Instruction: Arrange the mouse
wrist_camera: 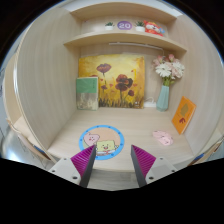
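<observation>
Your pale wooden counter (150,125) sits inside a cream alcove, with a curved upper shelf (120,38) carrying small ornaments. Against the back wall leans a yellow flower painting (118,80), a smaller green-and-white picture card (88,93) beside it. To its right stand a teal vase of pink flowers (165,85) and an orange card (183,114). A round blue mouse mat (102,141) lies just ahead of your gripper (113,163), whose jaws stand open and empty. The small pink mouse (163,138) rests right of the mat, unobstructed.
</observation>
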The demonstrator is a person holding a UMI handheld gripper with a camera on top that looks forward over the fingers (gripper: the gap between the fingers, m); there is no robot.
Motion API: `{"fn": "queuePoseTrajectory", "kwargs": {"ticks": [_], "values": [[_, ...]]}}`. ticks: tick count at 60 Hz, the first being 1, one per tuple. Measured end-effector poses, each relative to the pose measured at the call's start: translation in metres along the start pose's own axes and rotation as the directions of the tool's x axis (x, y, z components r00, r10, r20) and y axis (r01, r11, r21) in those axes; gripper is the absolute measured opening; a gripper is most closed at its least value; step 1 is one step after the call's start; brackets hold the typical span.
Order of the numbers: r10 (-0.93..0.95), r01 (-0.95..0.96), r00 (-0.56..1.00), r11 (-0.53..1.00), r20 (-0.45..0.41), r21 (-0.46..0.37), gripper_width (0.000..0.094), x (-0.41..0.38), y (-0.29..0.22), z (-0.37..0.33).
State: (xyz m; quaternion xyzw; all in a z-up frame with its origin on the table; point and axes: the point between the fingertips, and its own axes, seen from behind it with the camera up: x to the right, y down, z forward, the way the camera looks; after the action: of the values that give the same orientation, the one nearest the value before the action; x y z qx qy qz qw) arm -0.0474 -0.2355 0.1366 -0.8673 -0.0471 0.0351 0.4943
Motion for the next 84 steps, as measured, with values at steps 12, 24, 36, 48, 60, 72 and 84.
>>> {"fn": "queuePoseTrajectory", "kwargs": {"ticks": [12, 24, 36, 48, 60, 72, 84], "values": [[0.018, -0.025, 0.998, 0.991, -0.055, -0.128, 0.0689, 0.057, 0.066, 0.017], [0.021, -0.053, 0.987, 0.979, -0.160, -0.199, 0.0686, 0.152, 0.106, 0.038], [0.000, -0.050, 0.975, 0.974, -0.221, -0.222, 0.0683, 0.228, 0.112, 0.077], [-0.020, -0.022, 0.981, 0.976, -0.192, -0.218, 0.0691, 0.260, 0.086, 0.133], [-0.015, -0.020, 0.989, 0.973, -0.150, -0.228, 0.0745, 0.282, 0.058, 0.181], [0.004, -0.034, 0.992, 0.973, -0.128, -0.228, 0.0738, 0.292, 0.040, 0.213], [0.072, -0.101, 0.990, 0.965, -0.124, -0.242, 0.0603, 0.289, 0.038, 0.223]]}}
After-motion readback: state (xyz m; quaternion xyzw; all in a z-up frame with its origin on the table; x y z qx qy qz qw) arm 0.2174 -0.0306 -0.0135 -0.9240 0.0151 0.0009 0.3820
